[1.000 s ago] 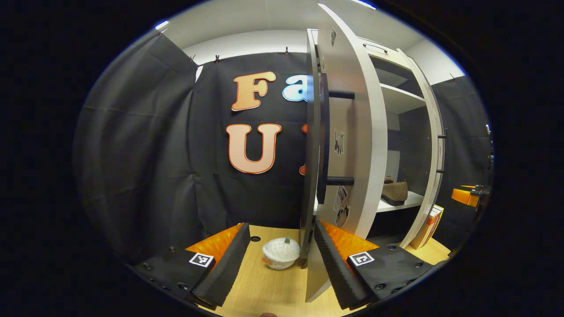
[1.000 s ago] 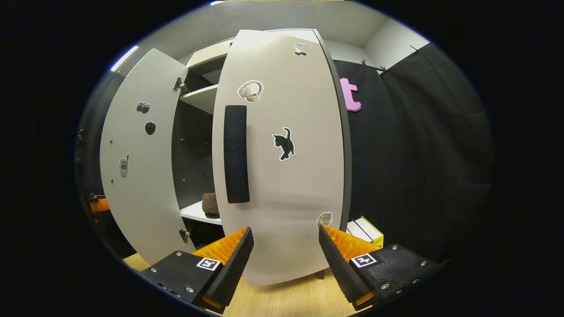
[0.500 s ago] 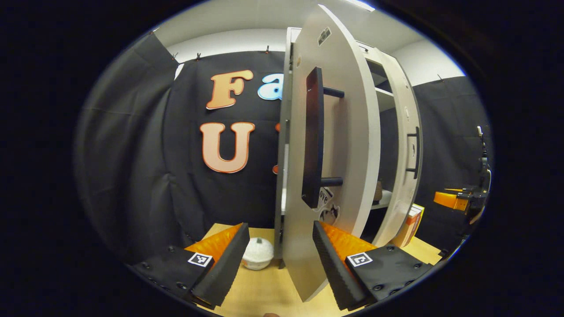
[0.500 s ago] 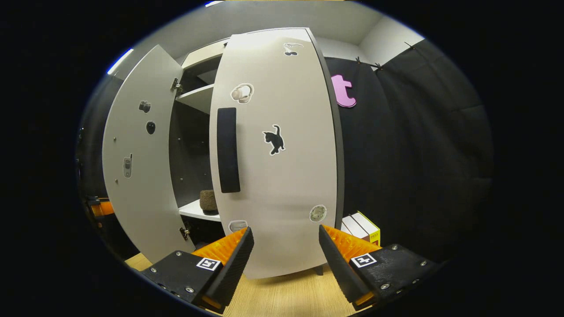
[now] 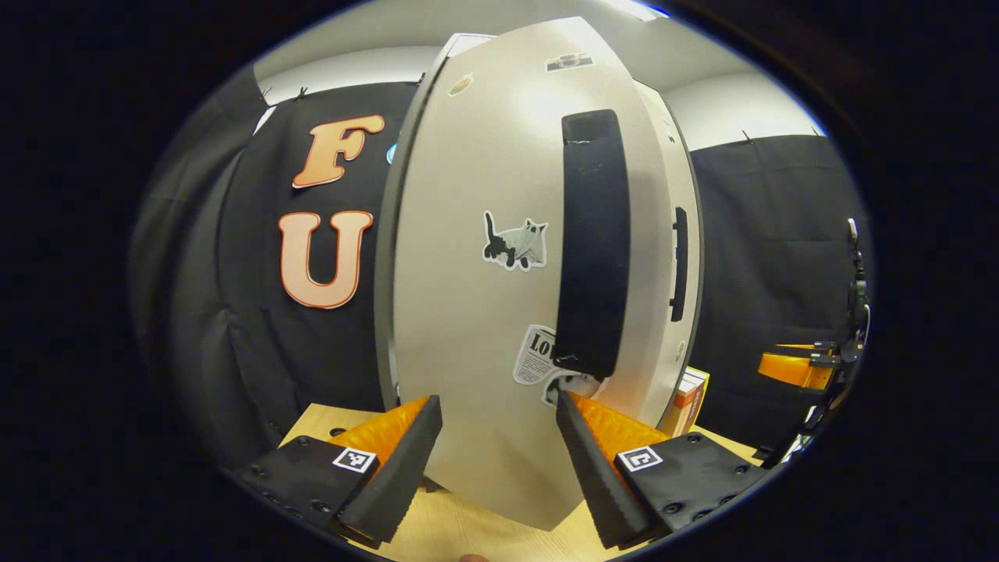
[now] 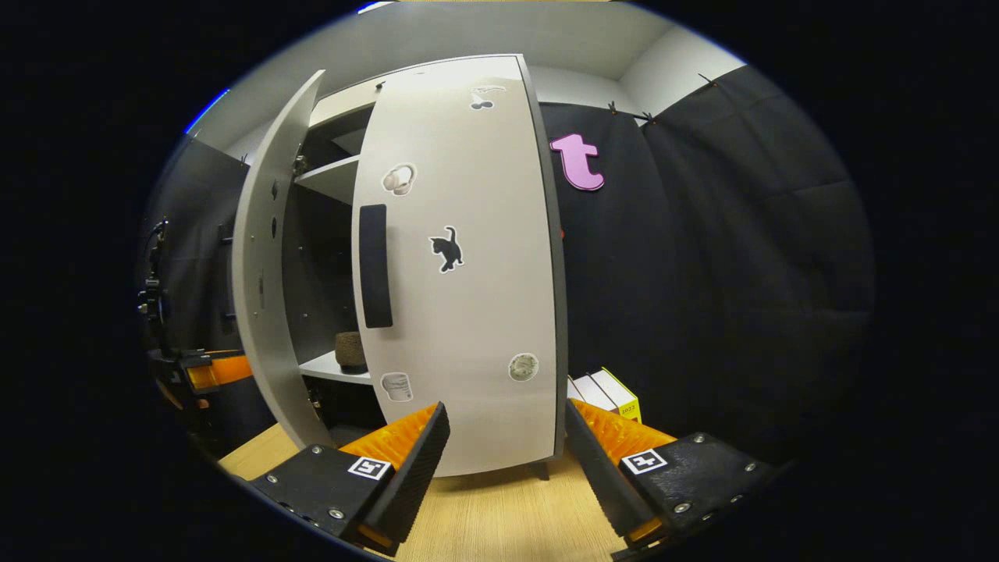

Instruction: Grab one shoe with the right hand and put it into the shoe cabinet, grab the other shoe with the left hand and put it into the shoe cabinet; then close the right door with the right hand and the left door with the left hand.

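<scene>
1. Left gripper (image 5: 494,437) — jaws spread wide, holding nothing, close in front of the left door (image 5: 484,312), whose black handle (image 5: 593,242) stands just right of a cat sticker (image 5: 515,242).
2. In the right gripper view the left door (image 6: 261,289) stands partly open; a shoe (image 6: 350,353) sits on the cabinet shelf (image 6: 328,367) behind it.
3. Right door (image 6: 476,312) is nearly shut.
4. Right gripper (image 6: 506,441) — wide apart, empty, before that door's lower edge; books (image 6: 605,390) stand beside the cabinet.
</scene>
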### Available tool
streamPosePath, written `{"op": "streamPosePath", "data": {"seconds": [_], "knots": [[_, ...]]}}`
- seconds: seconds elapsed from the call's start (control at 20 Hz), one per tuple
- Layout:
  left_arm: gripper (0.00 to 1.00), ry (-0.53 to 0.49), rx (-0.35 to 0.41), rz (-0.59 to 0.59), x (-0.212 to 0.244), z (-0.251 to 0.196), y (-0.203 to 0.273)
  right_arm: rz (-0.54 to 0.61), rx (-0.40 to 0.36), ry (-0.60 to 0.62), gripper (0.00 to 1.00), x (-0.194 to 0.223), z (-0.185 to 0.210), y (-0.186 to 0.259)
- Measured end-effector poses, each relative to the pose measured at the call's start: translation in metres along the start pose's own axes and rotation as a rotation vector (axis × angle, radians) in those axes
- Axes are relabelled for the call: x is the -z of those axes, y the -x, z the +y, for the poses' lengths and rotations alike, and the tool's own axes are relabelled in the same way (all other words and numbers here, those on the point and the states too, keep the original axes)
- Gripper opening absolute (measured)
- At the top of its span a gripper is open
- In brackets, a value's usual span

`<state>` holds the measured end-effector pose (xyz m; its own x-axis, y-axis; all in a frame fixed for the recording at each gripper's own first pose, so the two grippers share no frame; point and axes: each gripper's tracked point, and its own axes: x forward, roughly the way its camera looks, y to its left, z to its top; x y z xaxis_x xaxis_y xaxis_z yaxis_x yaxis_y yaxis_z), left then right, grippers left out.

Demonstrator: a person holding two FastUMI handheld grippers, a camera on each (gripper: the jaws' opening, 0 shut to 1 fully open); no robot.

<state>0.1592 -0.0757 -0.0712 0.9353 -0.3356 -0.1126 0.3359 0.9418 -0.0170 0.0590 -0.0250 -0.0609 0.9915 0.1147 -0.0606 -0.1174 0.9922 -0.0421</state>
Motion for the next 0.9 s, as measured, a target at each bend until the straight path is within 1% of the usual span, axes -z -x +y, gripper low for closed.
{"op": "streamPosePath", "data": {"seconds": [0.1, 0.25, 0.3, 0.35, 0.45, 0.5, 0.6, 0.7, 0.75, 0.8, 0.85, 0.9], "knots": [[0.94, -0.013, -0.009, 0.002, 0.001, -0.005, -0.026, -0.002, 0.017, -0.002, 0.92, 0.001, -0.008, 0.003], [0.94, 0.038, -0.016, 0.036, 0.008, -0.008, -0.054, -0.002, 0.033, 0.0, 0.92, 0.002, -0.015, 0.004], [0.94, 0.05, -0.011, 0.015, 0.006, -0.007, -0.056, -0.003, 0.038, 0.004, 0.92, 0.003, -0.017, 0.004], [0.94, 0.056, -0.005, 0.02, 0.009, -0.007, -0.058, -0.002, 0.042, 0.007, 0.92, 0.004, -0.019, 0.004], [0.99, 0.061, -0.01, 0.009, 0.007, -0.007, -0.059, 0.006, 0.042, 0.01, 0.92, 0.007, -0.021, 0.0], [0.94, 0.052, -0.017, 0.007, 0.006, -0.008, -0.06, 0.011, 0.041, 0.007, 0.92, 0.008, -0.021, -0.002], [0.94, 0.04, -0.035, 0.014, 0.006, -0.008, -0.06, 0.015, 0.035, 0.002, 0.92, 0.008, -0.019, -0.009], [0.99, 0.046, -0.049, 0.025, 0.005, -0.007, -0.059, 0.016, 0.029, -0.002, 0.92, 0.006, -0.016, -0.015], [0.97, 0.052, -0.053, 0.03, 0.005, -0.007, -0.059, 0.016, 0.023, -0.006, 0.92, 0.004, -0.014, -0.017], [0.99, 0.056, -0.058, 0.033, 0.005, -0.007, -0.06, 0.017, 0.017, -0.008, 0.92, 0.001, -0.012, -0.021], [0.97, 0.06, -0.066, 0.043, 0.006, -0.007, -0.059, 0.019, 0.014, -0.006, 0.92, -0.002, -0.012, -0.023], [0.97, 0.063, -0.077, 0.058, 0.006, -0.006, -0.059, 0.023, 0.011, -0.005, 0.92, -0.006, -0.011, -0.025]]}}
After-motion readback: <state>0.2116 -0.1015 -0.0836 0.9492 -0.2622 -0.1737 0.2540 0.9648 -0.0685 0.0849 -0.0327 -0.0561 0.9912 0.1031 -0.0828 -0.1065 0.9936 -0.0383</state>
